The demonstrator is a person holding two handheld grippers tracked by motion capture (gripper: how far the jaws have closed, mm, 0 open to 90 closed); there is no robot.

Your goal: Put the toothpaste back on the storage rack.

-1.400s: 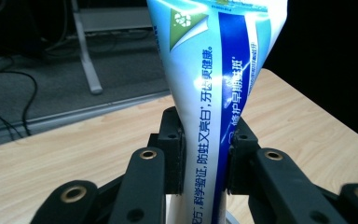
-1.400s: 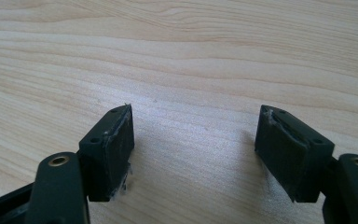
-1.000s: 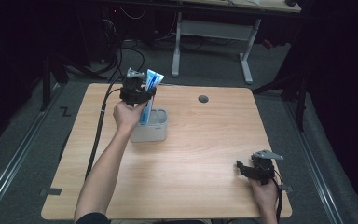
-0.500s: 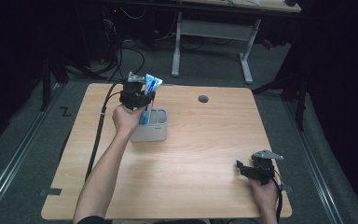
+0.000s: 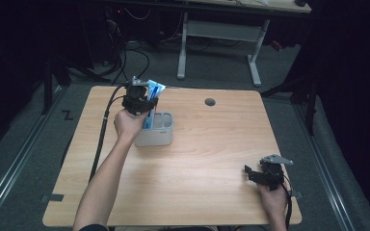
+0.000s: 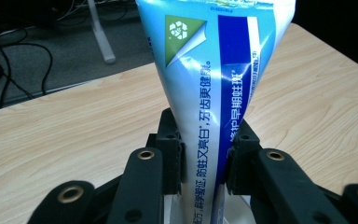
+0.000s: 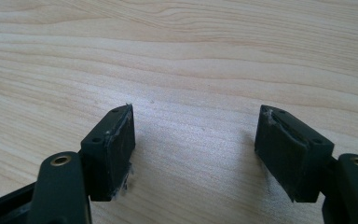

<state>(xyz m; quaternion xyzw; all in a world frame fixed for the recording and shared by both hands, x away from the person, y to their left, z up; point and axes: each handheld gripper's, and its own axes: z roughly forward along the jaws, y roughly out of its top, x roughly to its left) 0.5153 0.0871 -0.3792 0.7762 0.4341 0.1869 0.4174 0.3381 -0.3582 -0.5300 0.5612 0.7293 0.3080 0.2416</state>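
- A light wooden table (image 5: 192, 159) carries a grey holder (image 5: 156, 132) with open compartments, standing in its far left part; a small round dark grommet (image 5: 210, 102) sits in the tabletop to the right of the holder, near the far edge.
- Beyond the table, on the floor, are loose cables (image 5: 125, 53) and the white legs of another desk (image 5: 219, 33).
- Nothing lies between the two grippers; the stretch of wood between them is bare.
- The toothpaste tube (image 6: 209, 88) stands nearly upright over the holder, wide crimped end up, narrowing downward. Which compartment its lower end is in cannot be told.
- It is glossy light blue with a dark blue vertical band, white lettering and a green square with a recycling mark near the top.
- The left gripper (image 5: 142, 103) pinches the tube at its narrower part, a pad pressed on each side.
- The right gripper (image 5: 265, 175) rests at the near right corner, well apart from the holder, its jaws spread wide over bare wood.
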